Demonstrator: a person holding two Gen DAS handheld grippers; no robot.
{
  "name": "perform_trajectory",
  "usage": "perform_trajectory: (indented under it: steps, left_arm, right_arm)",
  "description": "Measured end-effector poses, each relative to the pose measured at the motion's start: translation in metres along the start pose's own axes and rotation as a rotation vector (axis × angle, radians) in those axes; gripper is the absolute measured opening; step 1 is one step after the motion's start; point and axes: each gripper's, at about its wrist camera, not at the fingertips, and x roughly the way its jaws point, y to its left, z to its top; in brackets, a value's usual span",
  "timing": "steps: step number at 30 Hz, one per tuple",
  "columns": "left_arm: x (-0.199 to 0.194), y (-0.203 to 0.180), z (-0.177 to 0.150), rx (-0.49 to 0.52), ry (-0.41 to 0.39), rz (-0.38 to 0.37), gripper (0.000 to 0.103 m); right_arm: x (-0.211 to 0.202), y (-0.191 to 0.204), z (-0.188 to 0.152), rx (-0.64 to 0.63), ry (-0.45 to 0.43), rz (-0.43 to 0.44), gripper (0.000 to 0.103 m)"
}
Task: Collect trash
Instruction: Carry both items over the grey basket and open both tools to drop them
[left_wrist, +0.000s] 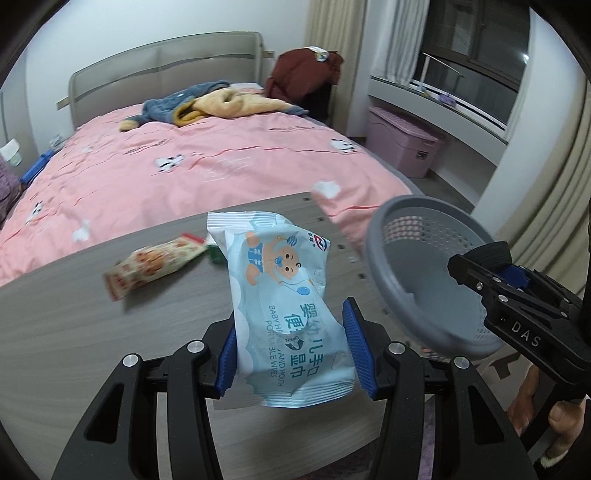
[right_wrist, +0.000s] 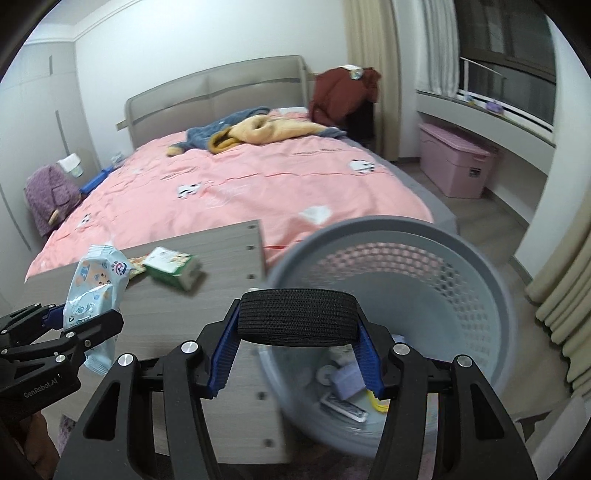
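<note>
Both grippers are clamped: the left gripper (left_wrist: 291, 350) on a baby-wipes packet (left_wrist: 284, 306), the right gripper (right_wrist: 297, 354) on a grey mesh wastebasket's rim (right_wrist: 376, 229) (litter inside).

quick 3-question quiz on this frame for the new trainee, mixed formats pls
1. True or false: the left gripper has its jaws shut on the pale blue baby-wipes packet.
2. Multiple choice: the right gripper holds A) a green carton, B) a black ribbed elastic band, C) nothing.
3. Fill in: besides the held items, two pieces of trash lie on the grey wood-grain tabletop: the green-and-white carton and the red-patterned snack ____. The grey perforated plastic bin already holds some items.

Key: 1 true; 2 B; 3 wrapper.
</note>
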Motion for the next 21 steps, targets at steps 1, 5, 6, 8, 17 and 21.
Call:
perform_trajectory:
  steps: [1, 5, 6, 8, 17, 21]
  left_arm:
    - [0.004, -0.010, 0.004, 0.017, 0.004, -0.012, 0.049]
    - [0.019, -0.044, 0.018, 0.071, 0.018, -0.056, 0.049]
    - [0.025, -0.056, 0.022, 0.091, 0.022, -0.074, 0.049]
    - [0.032, -0.072, 0.026, 0.125, 0.020, -0.091, 0.049]
    - [0.066, -0.111, 0.041, 0.169, 0.054, -0.152, 0.049]
    - [0.075, -0.116, 0.044, 0.167, 0.070, -0.157, 0.050]
  right_arm:
    - [0.000, -0.012, 0.000, 0.019, 0.004, -0.014, 0.055]
    - [-0.001, -0.047, -0.001, 0.061, 0.019, -0.057, 0.055]
    - [0.000, -0.055, -0.001, 0.063, 0.025, -0.069, 0.055]
    - [0.001, -0.068, -0.002, 0.071, 0.033, -0.087, 0.055]
    - [0.015, -0.108, -0.009, 0.125, 0.066, -0.100, 0.055]
    - [0.019, -0.114, -0.012, 0.139, 0.078, -0.091, 0.055]
